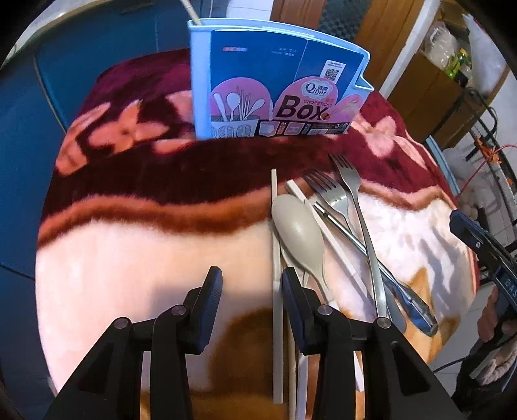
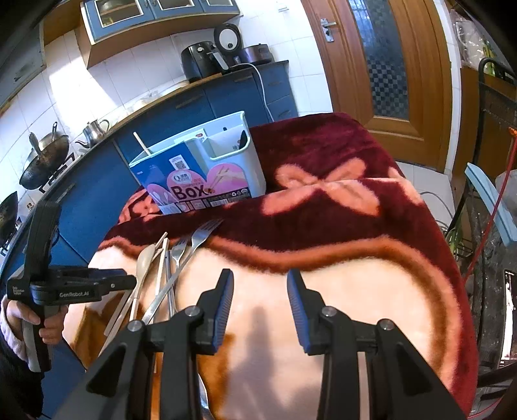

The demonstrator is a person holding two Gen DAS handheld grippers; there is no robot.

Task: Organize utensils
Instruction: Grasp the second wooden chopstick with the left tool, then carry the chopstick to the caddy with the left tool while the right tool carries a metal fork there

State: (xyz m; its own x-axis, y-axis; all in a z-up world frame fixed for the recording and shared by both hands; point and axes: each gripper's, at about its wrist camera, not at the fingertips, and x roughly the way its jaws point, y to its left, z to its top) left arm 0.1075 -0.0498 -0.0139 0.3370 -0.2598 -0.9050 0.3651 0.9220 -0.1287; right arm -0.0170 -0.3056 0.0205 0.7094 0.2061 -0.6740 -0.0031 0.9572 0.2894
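A light blue utensil box (image 1: 278,84) labelled "Chopsticks Box" stands upright at the far side of the blanket-covered table (image 1: 145,258). One pale stick (image 1: 194,9) leans in its left compartment. On the blanket lies a pile: a beige spoon (image 1: 300,229), two metal forks (image 1: 326,190), beige chopsticks (image 1: 277,226) and a metal-handled piece (image 1: 407,297). My left gripper (image 1: 252,284) hovers open at the pile's left edge, with one beige chopstick lying under it just inside its right finger. My right gripper (image 2: 260,281) is open and empty over bare blanket, right of the pile (image 2: 168,268).
The table drops off on all sides under the blanket. Behind it runs a blue kitchen counter (image 2: 226,93) with woks, a kettle and an air fryer. A wooden door (image 2: 381,64) is at the back right. A wire rack (image 2: 494,226) stands close on the right.
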